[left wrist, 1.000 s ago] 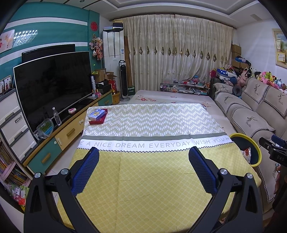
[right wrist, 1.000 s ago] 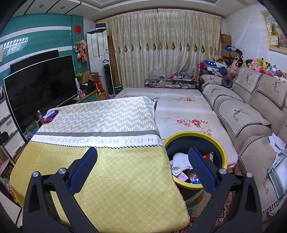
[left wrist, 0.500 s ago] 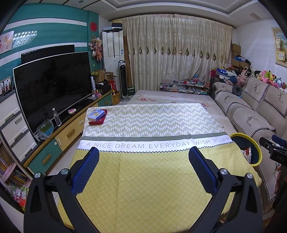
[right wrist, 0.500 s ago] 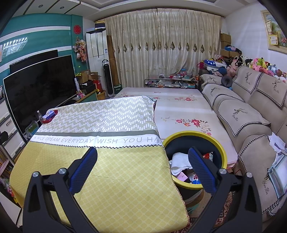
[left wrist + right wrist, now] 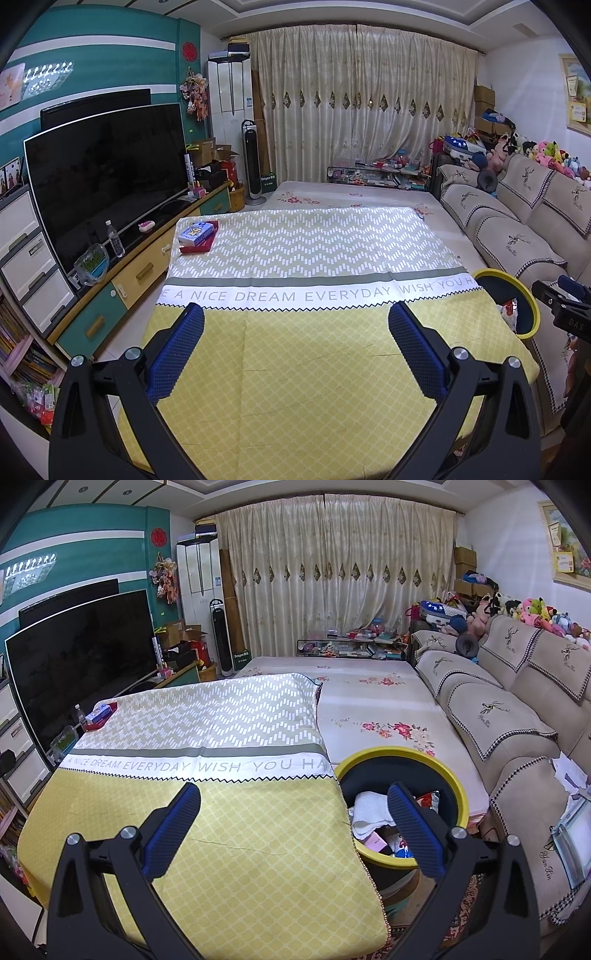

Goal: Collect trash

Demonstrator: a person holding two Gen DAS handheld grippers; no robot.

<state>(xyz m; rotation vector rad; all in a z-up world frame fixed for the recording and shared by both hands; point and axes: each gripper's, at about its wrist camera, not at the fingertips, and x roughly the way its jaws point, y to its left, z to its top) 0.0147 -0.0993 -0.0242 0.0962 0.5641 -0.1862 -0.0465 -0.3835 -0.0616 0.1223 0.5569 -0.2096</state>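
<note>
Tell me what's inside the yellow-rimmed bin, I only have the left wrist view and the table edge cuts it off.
Observer: The right wrist view looks into the yellow-rimmed bin. A crumpled white cloth or tissue lies on top, with a pink box and wrappers below.
Operator: Is the right gripper holding anything?
Observer: No. The right gripper is open and empty, with one finger in front of the bin and the other over the yellow tablecloth.
Operator: Any other trash on that side?
Observer: Loose white papers lie on the sofa beside the bin. I cannot tell whether they are trash.
</note>
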